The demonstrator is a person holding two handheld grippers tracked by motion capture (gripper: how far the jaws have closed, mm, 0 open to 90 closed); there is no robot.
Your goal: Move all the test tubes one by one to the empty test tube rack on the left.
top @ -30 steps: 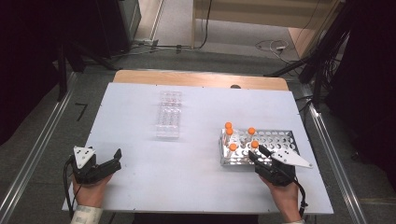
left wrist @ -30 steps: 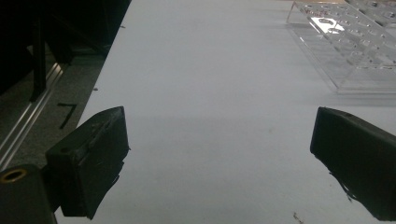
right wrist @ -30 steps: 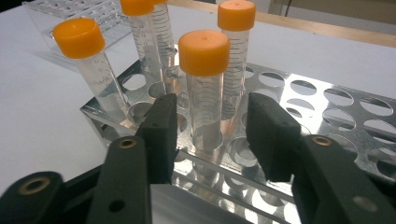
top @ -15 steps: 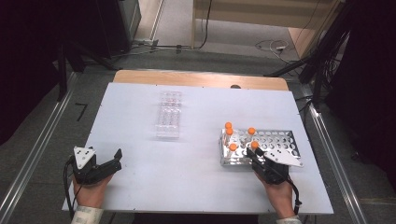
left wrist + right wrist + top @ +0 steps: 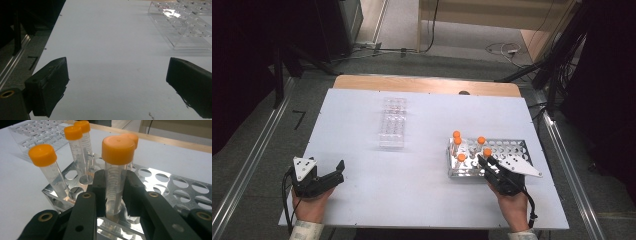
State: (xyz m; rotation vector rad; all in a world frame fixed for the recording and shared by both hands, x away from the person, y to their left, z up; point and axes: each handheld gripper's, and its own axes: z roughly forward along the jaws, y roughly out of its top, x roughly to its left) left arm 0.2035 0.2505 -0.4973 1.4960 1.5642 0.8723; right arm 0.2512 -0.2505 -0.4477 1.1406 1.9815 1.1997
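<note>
1. The right gripper [image 5: 113, 192] had just been closing, and its two black jaws pressed on a clear tube [image 5: 115, 187] with an orange cap, one jaw on each side.
2. That tube stood in the metal rack [image 5: 512, 150] on the right side of the white table [image 5: 422, 190], in a hole by the near edge of the rack.
3. The tube's long way ran up and down, so I think the next move had to go straight up to lift it out.
4. Four more orange-capped tubes [image 5: 53, 175] stood close by, some leaning, and could get bumped.
5. The left gripper [image 5: 332, 176] sat far off at the near left of the table, its jaws wide apart with nothing between them.
6. A clear plastic tray [image 5: 392, 122] lay past it, farther back; its holes looked empty, but it was hard to tell.
</note>
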